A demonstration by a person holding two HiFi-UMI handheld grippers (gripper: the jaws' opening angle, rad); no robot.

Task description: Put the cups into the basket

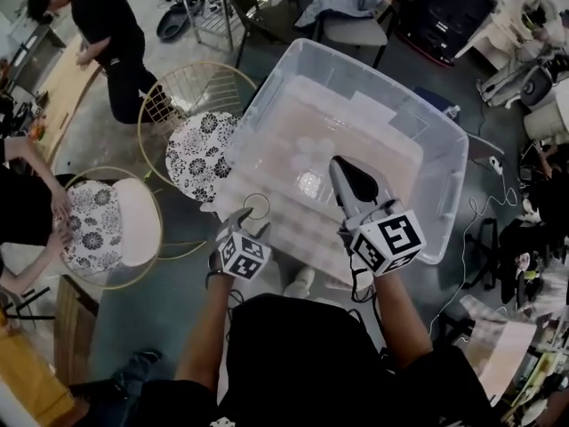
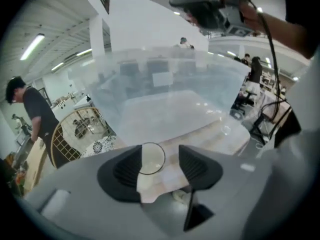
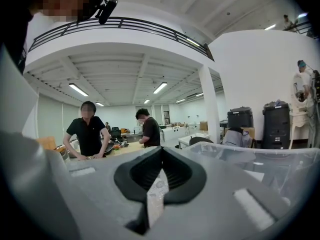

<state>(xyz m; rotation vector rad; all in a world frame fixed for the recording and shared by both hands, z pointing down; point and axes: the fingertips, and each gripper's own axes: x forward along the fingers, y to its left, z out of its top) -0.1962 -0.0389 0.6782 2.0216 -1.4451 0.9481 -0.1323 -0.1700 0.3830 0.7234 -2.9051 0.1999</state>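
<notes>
A clear plastic cup (image 1: 257,205) shows as a thin round rim at the near left corner of the big clear bin (image 1: 444,149). I cannot tell whether it is inside the wall or on it. My left gripper (image 1: 252,221) is open around it. In the left gripper view the cup (image 2: 150,159) leans by the left pad, with a gap to the right pad; the left gripper (image 2: 161,165) faces the bin (image 2: 175,84). My right gripper (image 1: 340,165) is shut and empty, raised over the bin's middle. The right gripper (image 3: 160,151) looks level across the room.
Two wire chairs with flowered cushions (image 1: 200,154) (image 1: 93,225) stand left of the bin. A person (image 1: 111,38) bends over a wooden table at far left. A dark chair (image 1: 267,3) stands behind the bin. Cables and a power strip (image 1: 494,165) lie to its right.
</notes>
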